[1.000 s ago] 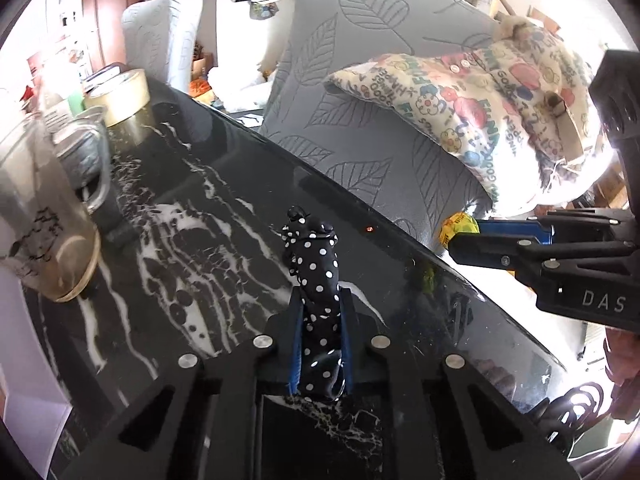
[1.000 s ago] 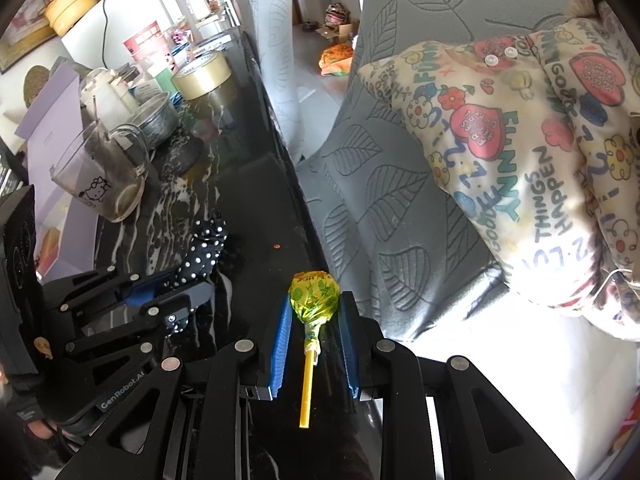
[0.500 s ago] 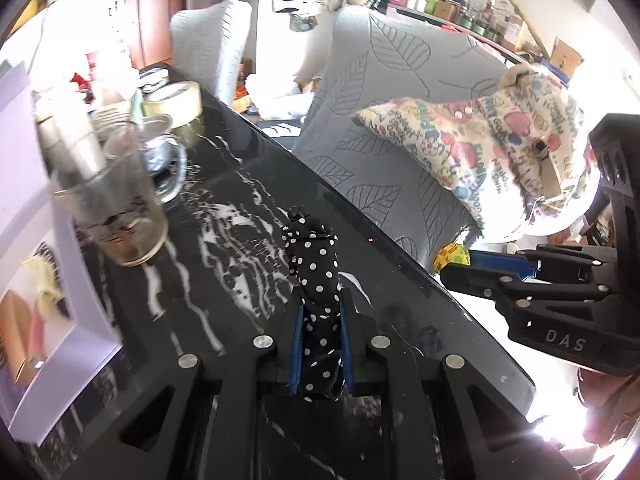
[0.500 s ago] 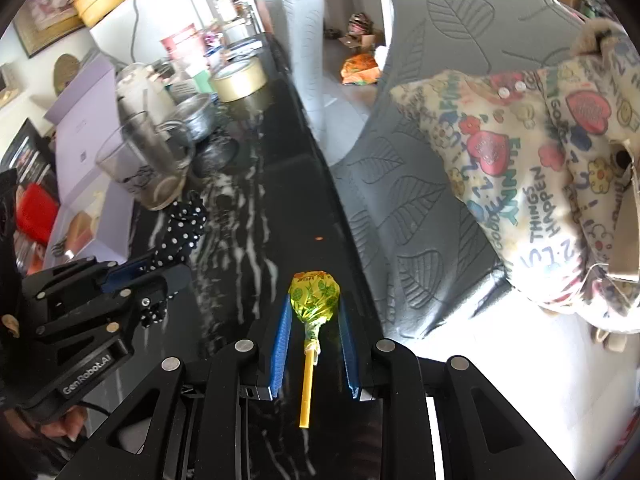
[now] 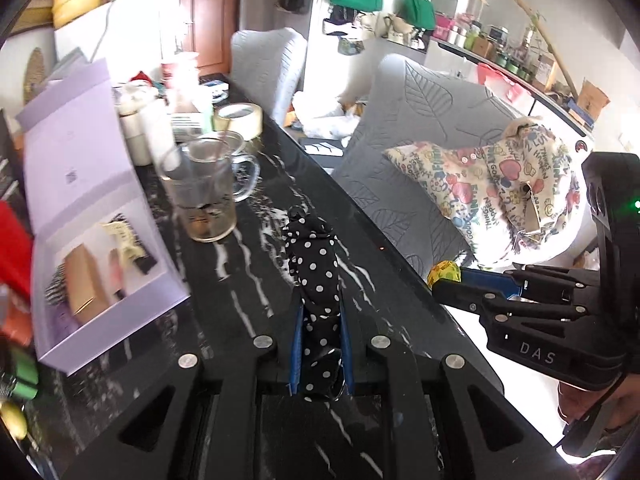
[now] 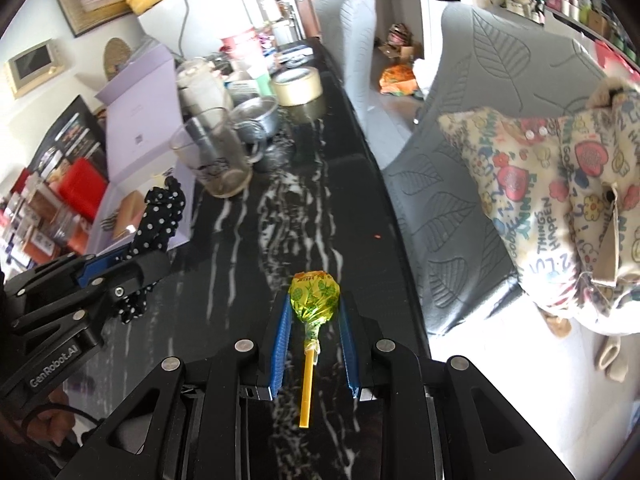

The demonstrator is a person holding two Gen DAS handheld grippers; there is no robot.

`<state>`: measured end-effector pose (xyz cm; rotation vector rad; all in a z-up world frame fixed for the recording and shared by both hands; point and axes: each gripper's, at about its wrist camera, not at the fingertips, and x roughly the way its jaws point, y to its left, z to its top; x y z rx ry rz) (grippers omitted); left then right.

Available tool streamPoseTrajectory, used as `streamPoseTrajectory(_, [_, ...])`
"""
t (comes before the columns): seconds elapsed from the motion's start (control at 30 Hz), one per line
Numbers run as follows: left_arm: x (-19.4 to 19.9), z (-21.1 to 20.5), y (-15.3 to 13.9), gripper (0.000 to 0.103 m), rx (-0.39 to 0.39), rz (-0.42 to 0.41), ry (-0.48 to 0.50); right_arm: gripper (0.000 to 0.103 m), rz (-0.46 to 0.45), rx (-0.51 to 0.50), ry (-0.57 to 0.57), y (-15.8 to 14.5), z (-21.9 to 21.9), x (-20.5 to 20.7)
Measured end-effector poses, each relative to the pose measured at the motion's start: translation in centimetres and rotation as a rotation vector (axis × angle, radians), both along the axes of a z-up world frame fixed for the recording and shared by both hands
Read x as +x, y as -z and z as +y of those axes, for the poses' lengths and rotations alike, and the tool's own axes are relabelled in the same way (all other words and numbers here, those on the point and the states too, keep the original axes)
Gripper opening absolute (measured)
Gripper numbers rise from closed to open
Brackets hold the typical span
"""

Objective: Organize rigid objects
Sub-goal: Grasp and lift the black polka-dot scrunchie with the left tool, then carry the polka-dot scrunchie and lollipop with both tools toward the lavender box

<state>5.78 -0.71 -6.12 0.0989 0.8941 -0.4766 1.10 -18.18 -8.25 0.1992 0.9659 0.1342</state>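
Observation:
My left gripper (image 5: 319,320) is shut on a black polka-dot fabric item (image 5: 316,276) and holds it above the black marble table (image 5: 248,280). It also shows at the left of the right wrist view (image 6: 160,220). My right gripper (image 6: 314,308) is shut on a yellow-green wrapped lollipop (image 6: 314,300) with a yellow stick, held above the table's right edge. The lollipop's head also shows in the left wrist view (image 5: 444,272). An open lilac box (image 5: 100,216) with several small items inside lies at the table's left.
A glass mug (image 5: 204,196), a metal strainer cup (image 6: 256,120), a tape roll (image 5: 238,120) and jars stand further along the table. Grey leaf-pattern chairs (image 5: 420,120) stand to the right, one with a patterned cushion (image 5: 500,184).
Both grippers have risen and tilted up, so more of the room and the lilac box has come into view. Both keep hold of their items.

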Motion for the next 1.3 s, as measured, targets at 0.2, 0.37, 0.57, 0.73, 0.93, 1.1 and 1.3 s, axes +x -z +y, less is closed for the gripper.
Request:
streamPoseTrajectory(0.2, [-2.3, 2.4, -1.8, 0.016, -0.015, 0.010, -0.101, 0.024, -0.020, -0.005, -0.073, -1.8, 1.9, -1.0])
streamPoseTrajectory(0.37, [-4.0, 3.9, -3.1, 0.016, -0.030, -0.009, -0.176, 0.024, -0.032, -0.003, -0.137, -2.6, 3.2, -1.6])
streamPoseTrajectory(0.57, [-5.6, 5.3, -4.0, 0.016, -0.030, -0.026, -0.242, 0.024, -0.041, -0.001, -0.230, -3.2, 5.0, -2.2])
streamPoseTrajectory(0.73, [-7.3, 6.8, -4.3, 0.016, -0.024, -0.035, -0.314, 0.024, -0.034, 0.011, -0.308, -2.9, 6.8, -2.8])
streamPoseTrajectory(0.93, [-9.6, 9.2, -4.1, 0.016, -0.018, -0.026, -0.423, 0.024, -0.022, 0.023, -0.414, -2.6, 9.5, -3.4])
streamPoseTrajectory(1.1, [-11.2, 11.0, -4.0, 0.016, -0.020, -0.017, -0.494, 0.024, -0.023, 0.022, -0.495, -2.6, 11.8, -4.1])
streamPoseTrajectory(1.3, [-12.1, 13.0, -4.0, 0.016, -0.021, -0.012, -0.540, 0.024, -0.020, 0.010, -0.571, -2.6, 14.5, -4.4])
